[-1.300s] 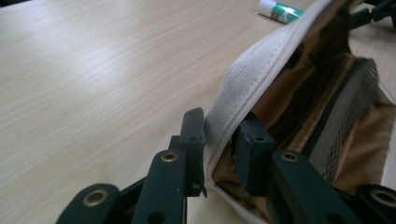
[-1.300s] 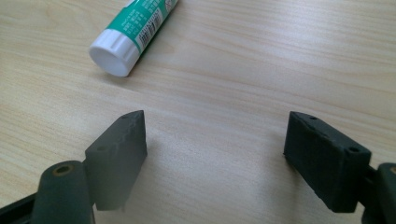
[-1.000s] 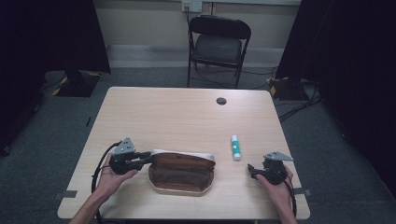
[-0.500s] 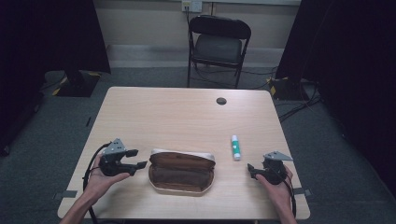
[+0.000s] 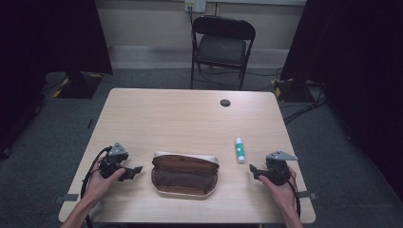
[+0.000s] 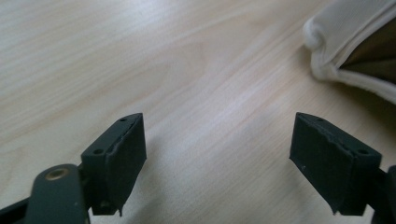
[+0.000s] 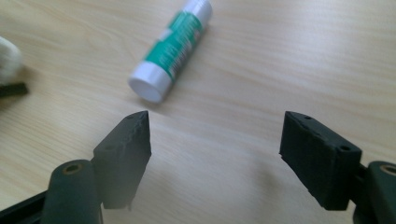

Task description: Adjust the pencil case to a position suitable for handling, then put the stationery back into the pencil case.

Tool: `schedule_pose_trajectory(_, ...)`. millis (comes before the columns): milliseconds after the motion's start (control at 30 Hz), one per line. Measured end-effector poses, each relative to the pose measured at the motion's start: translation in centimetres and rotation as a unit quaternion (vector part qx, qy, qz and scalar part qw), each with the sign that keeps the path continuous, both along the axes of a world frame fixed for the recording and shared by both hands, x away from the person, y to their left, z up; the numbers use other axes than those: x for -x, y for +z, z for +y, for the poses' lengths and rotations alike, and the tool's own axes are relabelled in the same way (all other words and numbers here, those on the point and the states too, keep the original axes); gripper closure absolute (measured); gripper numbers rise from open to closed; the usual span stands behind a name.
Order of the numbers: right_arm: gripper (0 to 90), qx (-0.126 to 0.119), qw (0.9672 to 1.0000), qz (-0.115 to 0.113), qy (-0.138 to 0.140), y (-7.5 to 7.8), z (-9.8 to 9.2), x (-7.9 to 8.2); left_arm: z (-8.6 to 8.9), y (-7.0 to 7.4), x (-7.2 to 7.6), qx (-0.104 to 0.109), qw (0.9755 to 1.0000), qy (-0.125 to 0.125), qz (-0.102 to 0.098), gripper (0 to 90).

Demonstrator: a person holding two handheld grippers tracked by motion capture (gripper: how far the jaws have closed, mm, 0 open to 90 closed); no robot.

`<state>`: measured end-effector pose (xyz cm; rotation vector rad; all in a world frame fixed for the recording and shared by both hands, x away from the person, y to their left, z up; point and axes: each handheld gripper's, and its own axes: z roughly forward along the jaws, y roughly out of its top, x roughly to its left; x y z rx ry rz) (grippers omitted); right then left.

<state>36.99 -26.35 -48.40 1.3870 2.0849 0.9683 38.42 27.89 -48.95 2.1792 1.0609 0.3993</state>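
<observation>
The brown pouch (image 5: 185, 174) lies open near the table's (image 5: 190, 118) near edge, between the two grippers, with the glue stick (image 5: 240, 149) just right of it. The left gripper (image 5: 134, 170) has just been opening and is held apart from the pouch's left end (image 6: 345, 51), nothing between its jaws. The right gripper (image 5: 253, 170) is held open and empty, the glue stick (image 7: 172, 49) lying just beyond its jaws. The pouch seems readied (mouth upward); next, the stick must be straddled squarely and gripped.
</observation>
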Motion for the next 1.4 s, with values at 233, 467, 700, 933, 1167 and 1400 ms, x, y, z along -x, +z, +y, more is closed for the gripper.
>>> schedule_pose_trajectory(233,30.4,-0.021,0.9990,-0.026,0.029,1.9,2.0,-0.6,0.4,-1.1,0.7,0.008,0.9995,0.014,-0.026,13.5)
schedule_pose_trajectory(467,35.4,-0.015,0.9987,-0.030,0.037,1.8,4.4,-3.5,0.3,-1.3,0.5,0.012,0.9994,0.021,-0.026,5.9)
schedule_pose_trajectory(700,36.5,0.000,0.9995,-0.010,0.030,0.4,5.1,-5.1,0.3,-1.3,0.4,0.009,0.9995,0.016,-0.024,4.6)
schedule_pose_trajectory(933,42.8,0.003,0.9995,0.007,0.030,-0.5,5.2,-5.5,0.2,-1.3,0.4,0.007,0.9995,0.019,-0.026,3.3)
schedule_pose_trajectory(1167,55.4,0.007,0.9997,0.013,0.021,-0.7,5.0,-5.5,0.2,-1.3,0.4,0.006,0.9995,0.018,-0.024,2.8)
schedule_pose_trajectory(1400,62.9,0.013,0.9996,0.014,0.018,-0.9,5.0,-5.7,0.3,-1.3,0.4,0.003,0.9995,0.018,-0.025,2.8)
